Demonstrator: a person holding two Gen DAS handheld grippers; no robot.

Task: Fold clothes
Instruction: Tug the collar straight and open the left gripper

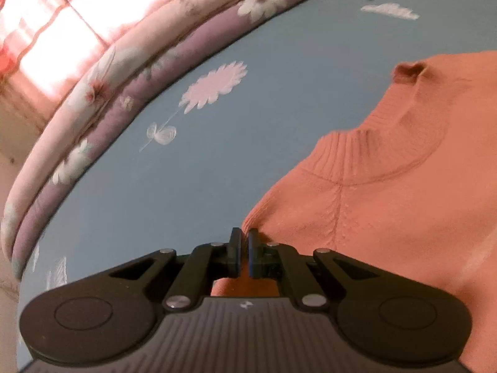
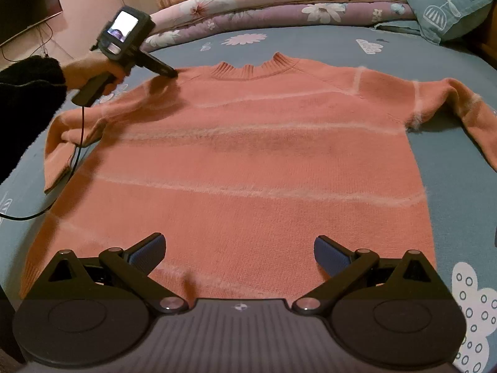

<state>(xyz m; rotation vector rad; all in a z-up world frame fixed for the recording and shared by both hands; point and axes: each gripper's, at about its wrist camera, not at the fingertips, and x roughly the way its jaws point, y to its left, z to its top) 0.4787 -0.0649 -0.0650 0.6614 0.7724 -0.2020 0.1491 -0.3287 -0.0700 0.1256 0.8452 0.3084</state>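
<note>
An orange knitted sweater (image 2: 248, 155) with pale stripes lies flat on the blue bedsheet (image 2: 459, 186), front up, collar at the far end and both sleeves spread out. My left gripper (image 1: 244, 242) is shut on the edge of the sweater (image 1: 372, 217) at its shoulder, just left of the ribbed collar (image 1: 372, 155). In the right wrist view a hand (image 2: 90, 68) holds that left gripper (image 2: 169, 73) at the far left shoulder. My right gripper (image 2: 239, 255) stands open above the sweater's near hem, with nothing between its blue pads (image 2: 149, 251).
A rolled floral quilt (image 2: 264, 9) runs along the far side of the bed, and a blue pillow (image 2: 447, 6) lies at the far right. A black cable (image 2: 77, 155) trails from the left gripper over the left sleeve. A dark sleeve (image 2: 28, 93) enters from the left.
</note>
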